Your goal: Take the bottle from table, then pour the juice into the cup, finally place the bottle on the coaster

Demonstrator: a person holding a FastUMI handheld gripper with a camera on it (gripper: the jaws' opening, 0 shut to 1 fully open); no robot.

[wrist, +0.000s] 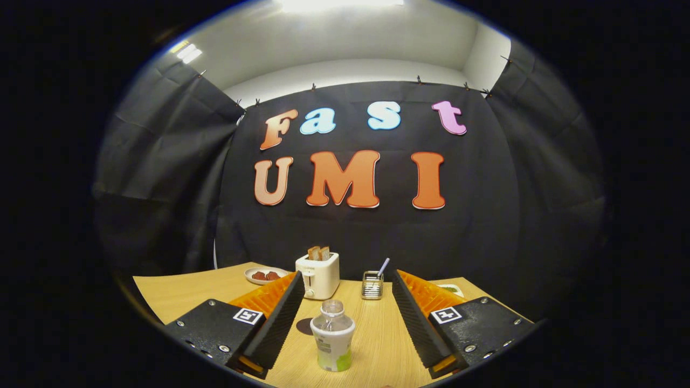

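**Open tool lined up on the bottle, nothing gripped yet**

I am looking forward along the tool (345, 323), whose two black ribbed fingers (280, 318) stand wide apart and hold nothing. Each finger angles outward from its base, so together they form a broad funnel. I judge that spread is deliberate: it leaves room for the bottle to pass in without being knocked.

The bottle (333, 337) stands upright on the pale wooden worktop (377, 345), between the two fingers and touching neither. It is small, with a clear upper part, a clear cap and a white and green label around its lower body. It sits a little closer to the left finger than to the right, so I would centre the tool before closing.

Just behind the bottle and to its left, a dark round patch lies flat on the worktop, partly hidden by the left finger. I take this to be the coaster (305, 326), though little of it shows. I cannot pick out the cup with any certainty.

Beyond the fingers, further back on the worktop, a white toaster (318, 276) holds two slices of toast. To its left is a white plate (264, 275) with something reddish on it. To its right stands a small wire holder (372, 285) with a straw or utensil leaning out. These are well apart from the bottle and leave the approach unobstructed.

By my reading, the task is at its first step: the bottle is not yet taken.
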